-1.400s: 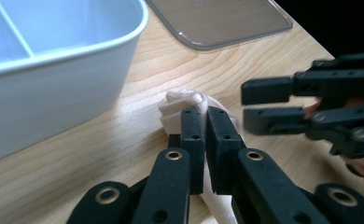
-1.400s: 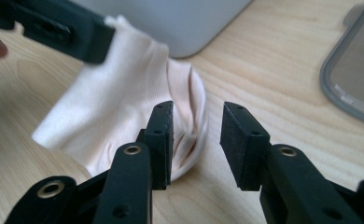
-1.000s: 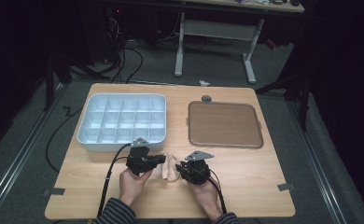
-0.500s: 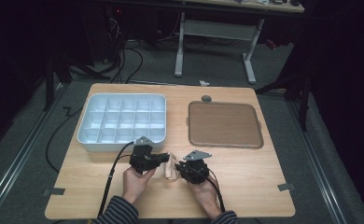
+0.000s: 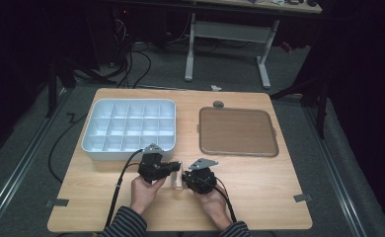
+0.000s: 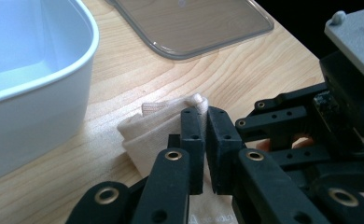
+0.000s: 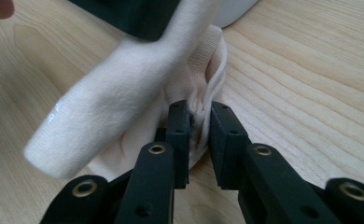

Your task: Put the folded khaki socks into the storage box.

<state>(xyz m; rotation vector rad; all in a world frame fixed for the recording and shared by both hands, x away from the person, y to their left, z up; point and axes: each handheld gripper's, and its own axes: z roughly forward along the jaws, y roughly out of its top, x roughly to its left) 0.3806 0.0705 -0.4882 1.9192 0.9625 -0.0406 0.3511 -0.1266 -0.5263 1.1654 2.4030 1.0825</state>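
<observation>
Near the front edge of the surface, midway between its corners: a small cream cloth (image 5: 177,176) sits pinched between the two claws.
Cloth: soft, bunched into folds; part of it rests on the wood, part is lifted off it.
Left claw (image 5: 174,168): clenched on a fold of the cloth, jaws nearly touching in the left gripper view (image 6: 205,122).
Right claw (image 5: 186,178): its jaws have just been closing on the cloth and now grasp a gathered edge of it, seen up close in the right gripper view (image 7: 199,116).
Step in hand: judging by the two grips, the cloth is being folded or shaped between the hands.
Doing it well: keep both pinches firm on separate layers, move the hands evenly so the fabric is drawn flat and not twisted, and keep it low over the wood (a thin fold can slip out of a narrow grip).
White tray (image 5: 96,148): a box of many compartments toward the back left corner, just behind the left hand; nothing can be made out in it.
Brown lid (image 5: 237,131): flat, toward the back right corner, well apart from the cloth.
Small round dark thing (image 5: 218,104): by the back edge, beyond the lid.
In the way: only the tray's near wall is close; the hands crowd each other most.
</observation>
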